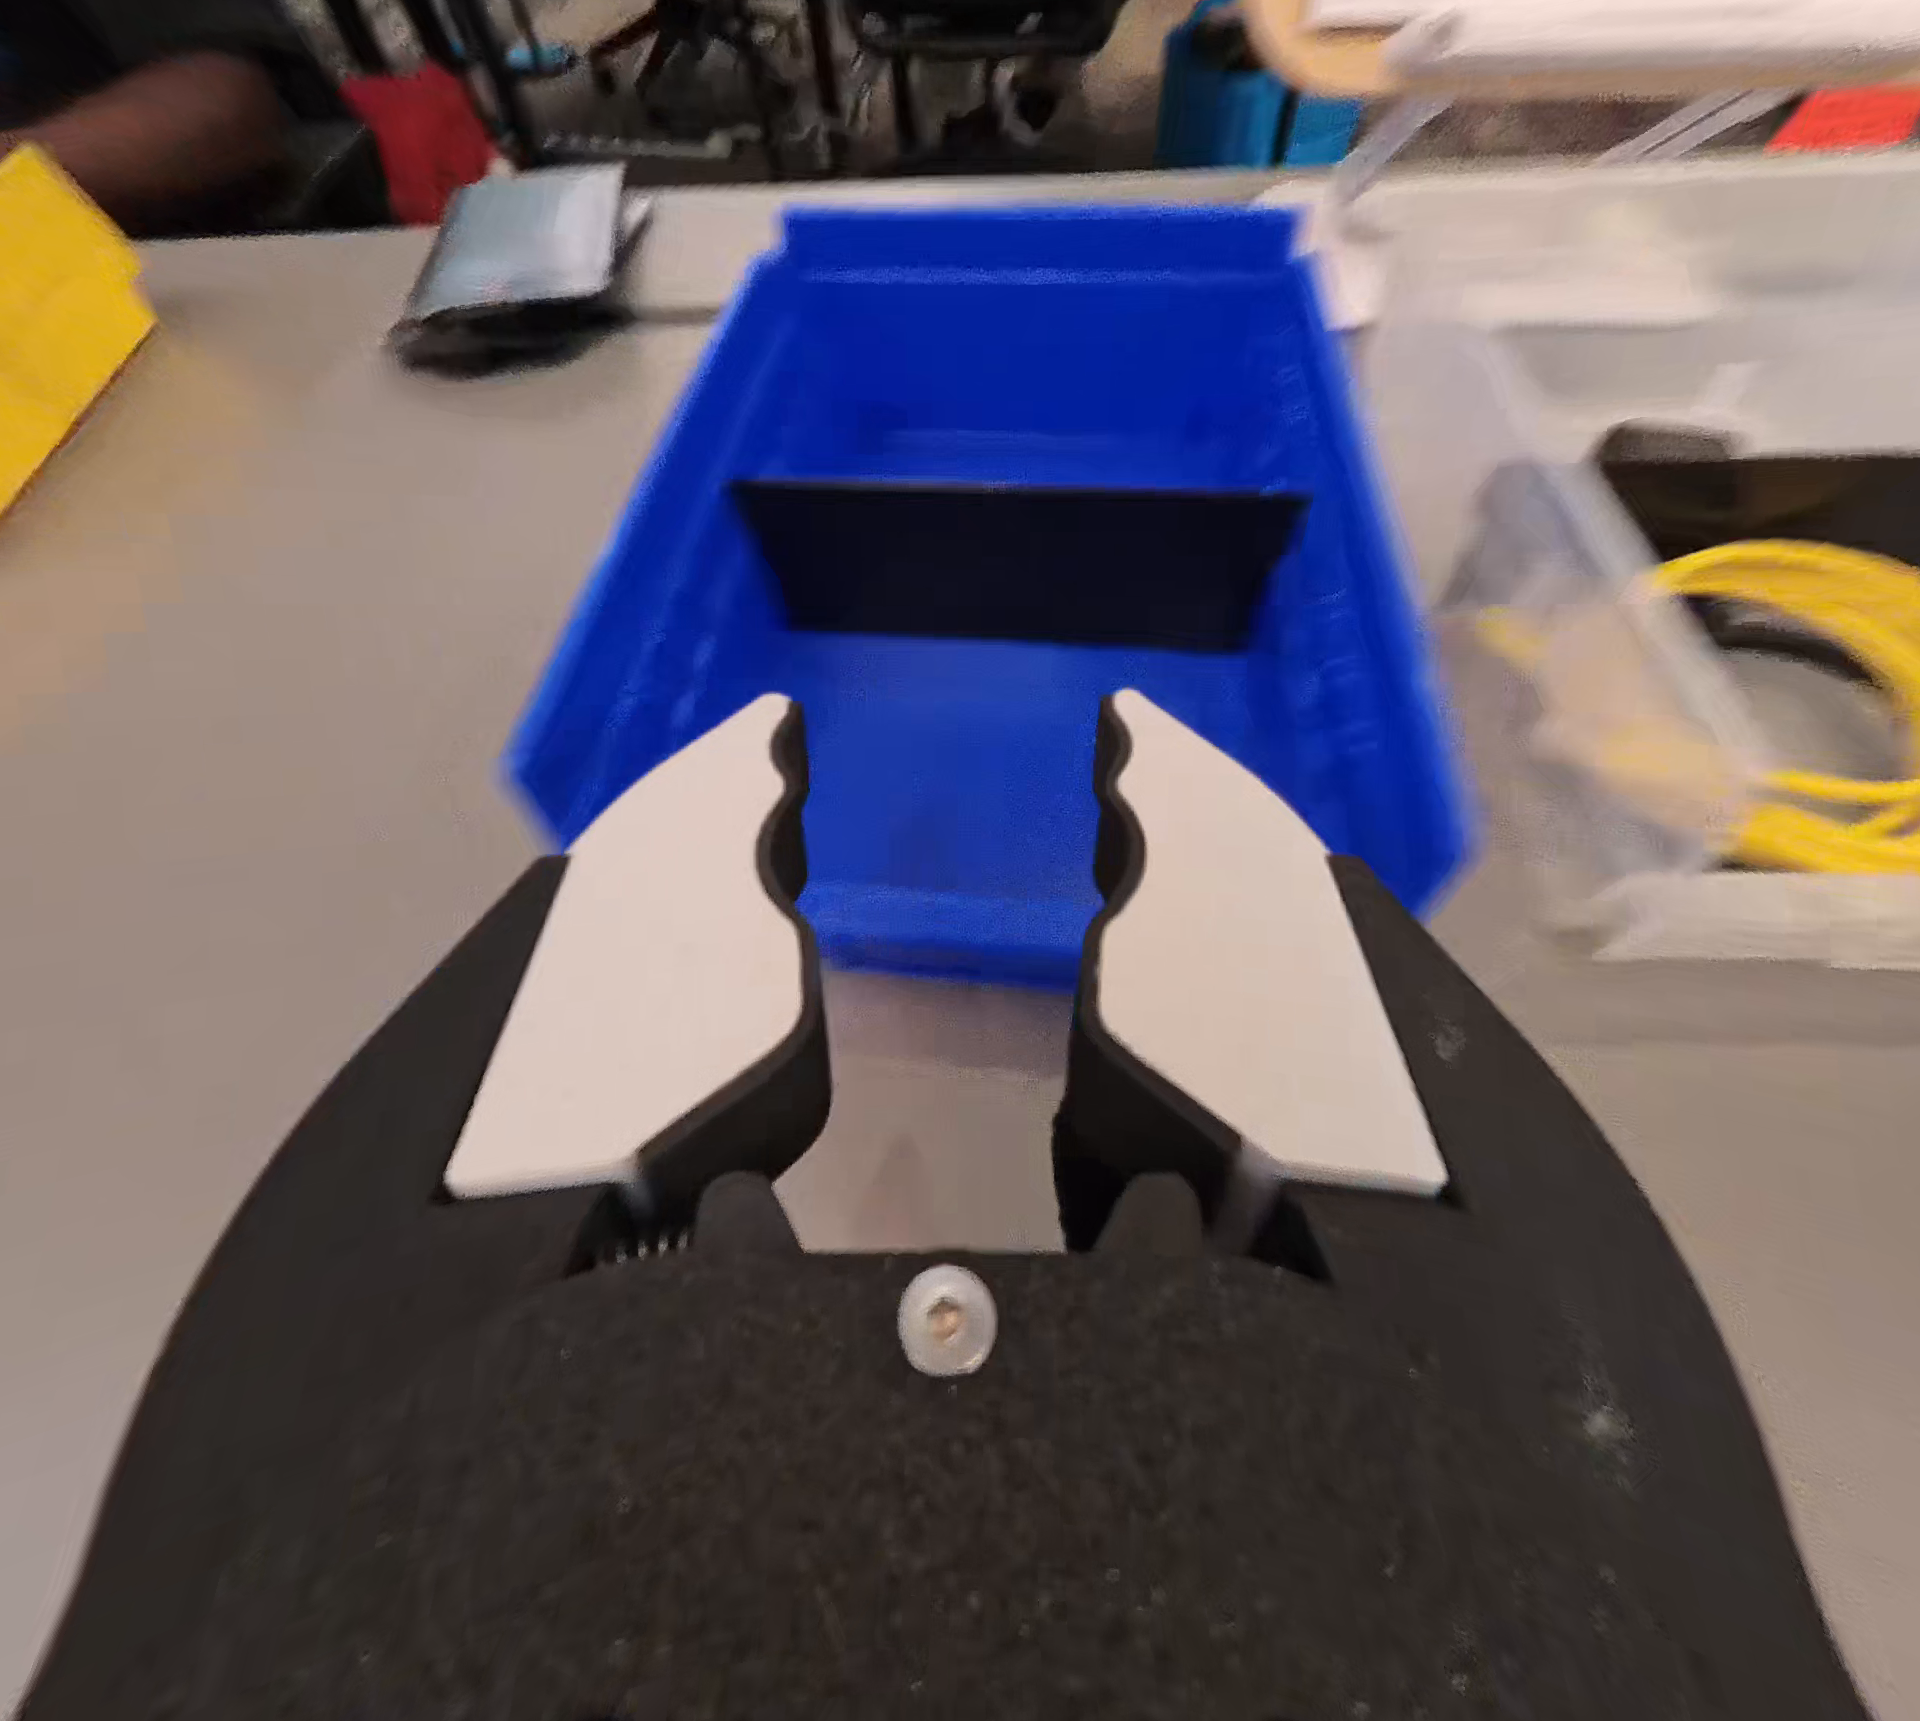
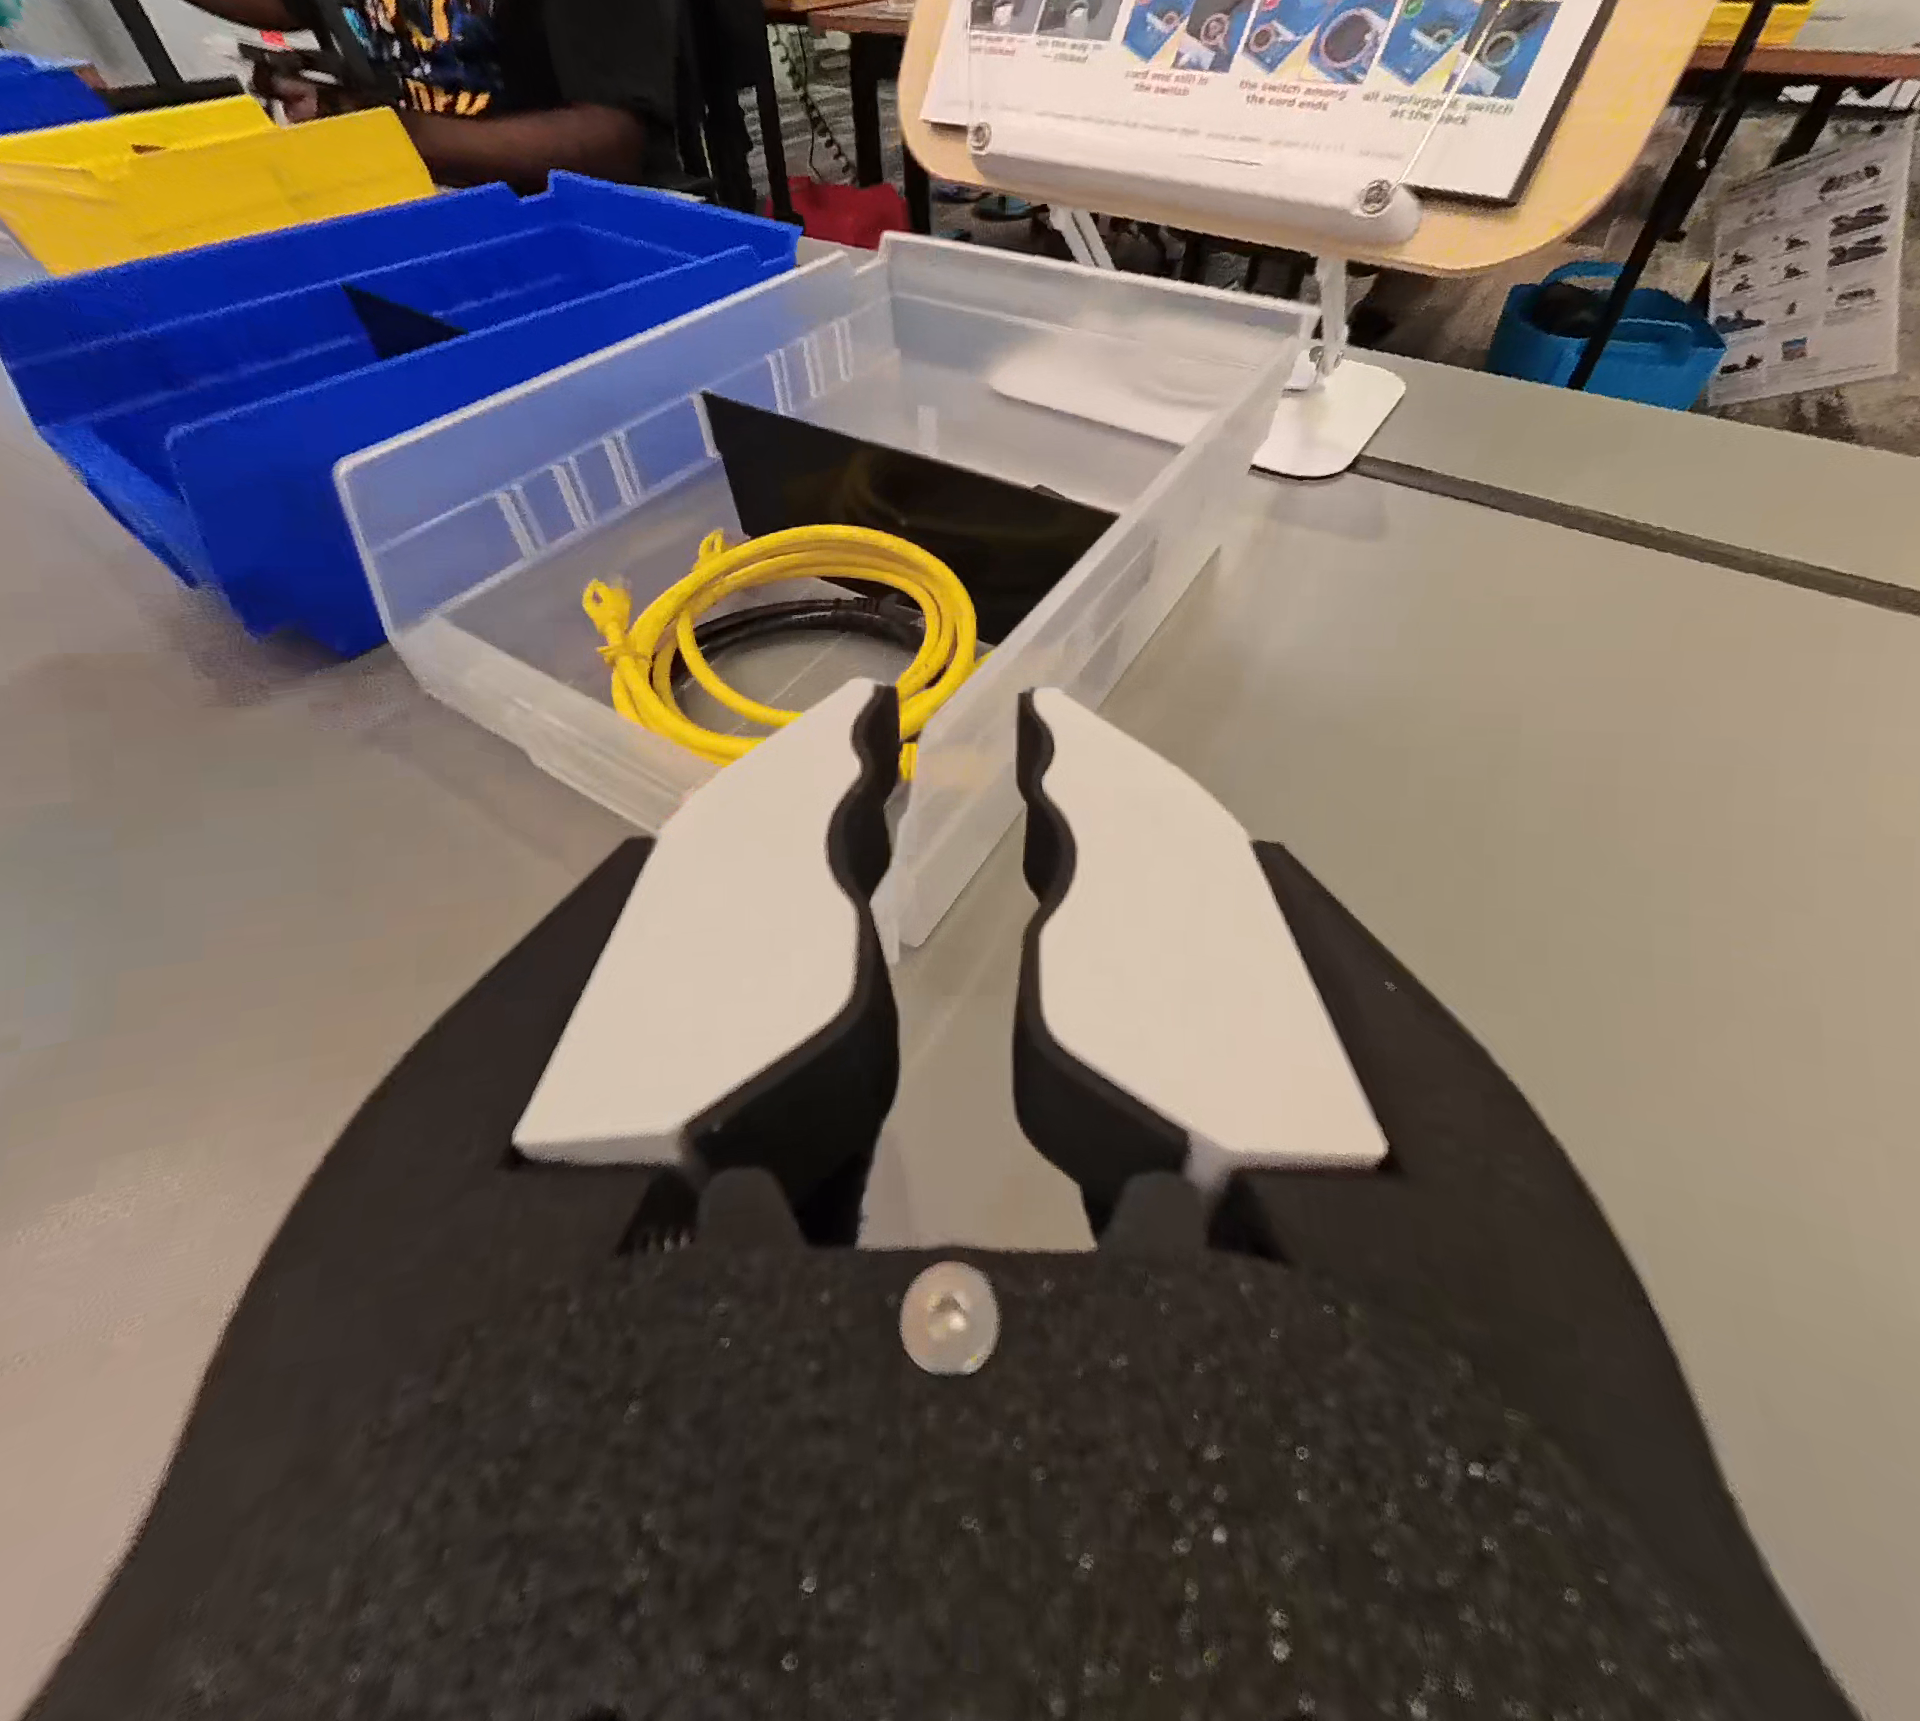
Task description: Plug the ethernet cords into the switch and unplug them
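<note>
On the grey table [image 2: 1455, 736] two bins are set side by side: a blue bin [image 1: 997, 383] with a black divider [image 1: 1018, 565] across it, and a clear bin [image 2: 1091, 300] just beside it, also crossed by a dark divider. Two coiled ethernet cords are seen lying loose in the front part of the clear bin, one yellow cord [image 2: 790, 632] and one black cord [image 2: 800, 622] partly under it. No switch can be made out in either view; whether it sits behind the dark divider cannot be told. The task is judged barely begun: no cord is plugged in, nothing has been lifted, and both the plugging and the unplugging are left to do. The left tongs [image 1: 951, 705] are held released, wide apart, over the front of the blue bin, with nothing between them. The right tongs [image 2: 956, 700] are parted more narrowly over the near corner of the clear bin; its wall is seen between the pads, but no pressing contact is visible, and nothing is gripped.
</note>
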